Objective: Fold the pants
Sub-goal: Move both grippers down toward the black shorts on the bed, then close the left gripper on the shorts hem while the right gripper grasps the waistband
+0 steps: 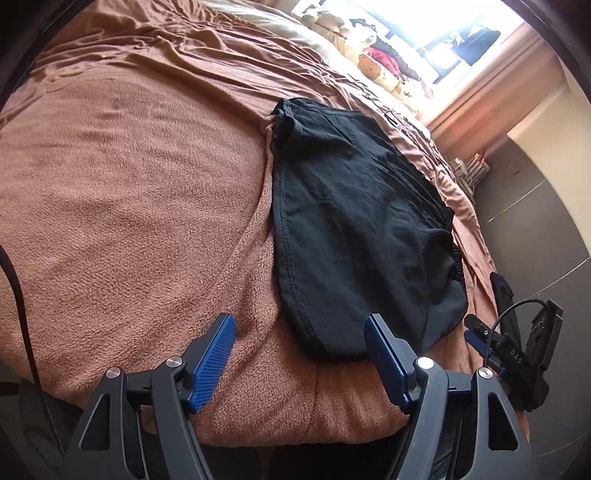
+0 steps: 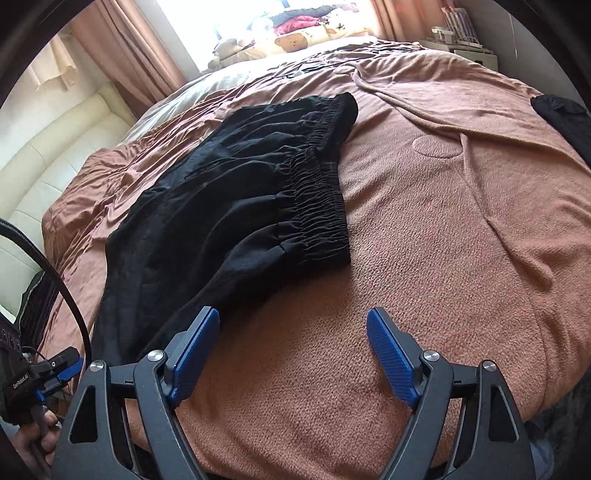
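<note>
Bed (image 1: pixel 122 206) fills both views, covered w/ a brown fleece blanket (image 2: pixel 443 229), wrinkled toward the far side. Cream sheet strip beyond it, then pillows and plush toys (image 2: pixel 295 37) along the bright window (image 1: pixel 436 22). Pinkish curtains (image 2: pixel 122 48) at the sides; a white sofa (image 2: pixel 40 162) shows at the left edge of the right wrist view.

Black pants (image 1: pixel 354 221) lie folded flat on the blanket, near the bed's front edge. In the right wrist view the pants (image 2: pixel 229 192) show a gathered elastic waistband (image 2: pixel 321 192) on the right side of the stack, folded layers under it running toward the lower left. In the left wrist view a stitched seam edge runs along the pants' left side. Another dark garment (image 2: pixel 561 118) sits well apart at the far right edge of the bed.

Left tongs (image 1: pixel 301 354): spread wide, nothing between the blue pads (image 1: pixel 216 360). They sit low over the blanket at the bed's front edge; right pad overlaps the near end of the pants in view, contact unclear.

Right tongs (image 2: pixel 293 350): also spread wide, holding nothing, above bare blanket just right of the pants' near end. Left pad (image 2: pixel 195 360) is close beside the black fabric; can't tell if touching.

Each tool shows at the edge of the other's view.
</note>
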Demonstrator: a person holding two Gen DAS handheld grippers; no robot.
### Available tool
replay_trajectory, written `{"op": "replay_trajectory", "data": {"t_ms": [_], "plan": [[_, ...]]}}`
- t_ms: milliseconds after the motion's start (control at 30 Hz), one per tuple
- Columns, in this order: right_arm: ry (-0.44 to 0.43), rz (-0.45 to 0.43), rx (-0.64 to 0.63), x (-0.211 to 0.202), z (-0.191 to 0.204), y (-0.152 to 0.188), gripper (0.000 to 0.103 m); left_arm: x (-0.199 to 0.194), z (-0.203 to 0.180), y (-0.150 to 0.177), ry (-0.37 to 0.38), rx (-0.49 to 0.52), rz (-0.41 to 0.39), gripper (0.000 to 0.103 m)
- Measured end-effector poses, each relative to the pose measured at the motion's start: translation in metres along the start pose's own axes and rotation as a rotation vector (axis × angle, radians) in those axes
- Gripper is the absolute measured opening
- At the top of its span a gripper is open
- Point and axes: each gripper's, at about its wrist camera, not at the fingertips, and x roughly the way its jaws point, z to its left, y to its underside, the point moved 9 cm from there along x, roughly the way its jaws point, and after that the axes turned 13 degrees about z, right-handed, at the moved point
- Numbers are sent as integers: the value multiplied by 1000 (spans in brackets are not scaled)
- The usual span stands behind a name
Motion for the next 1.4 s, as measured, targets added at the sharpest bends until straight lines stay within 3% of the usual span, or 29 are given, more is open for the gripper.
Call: {"op": "replay_trajectory", "data": {"t_ms": [533, 633, 1067, 1100, 1200, 1233, 1300, 1400], "plan": [[-148, 22, 44, 25, 0, -21, 77, 12, -21, 11, 167, -124, 99, 71], [-190, 36, 52, 25, 6, -20, 69, 17, -25, 10, 131, -117, 107, 71], [-258, 44, 220, 28, -14, -27, 53, 24, -16, 4, 57, -272, 105, 67], [-257, 45, 224, 28, -14, -27, 50, 25, -15, 3, 51, -277, 100, 63], [-236, 47, 241, 27, -16, -26, 35, 25, -8, 1, -79, -258, 89, 16], [-235, 49, 250, 26, -18, -26, 28, 25, -5, 2, -83, -265, 85, 10], [-244, 49, 260, 23, -18, -24, 19, 24, -2, 2, -68, -277, 78, 7], [-253, 45, 249, 19, -16, -24, 14, 21, -4, -1, -66, -261, 66, 7]]}}
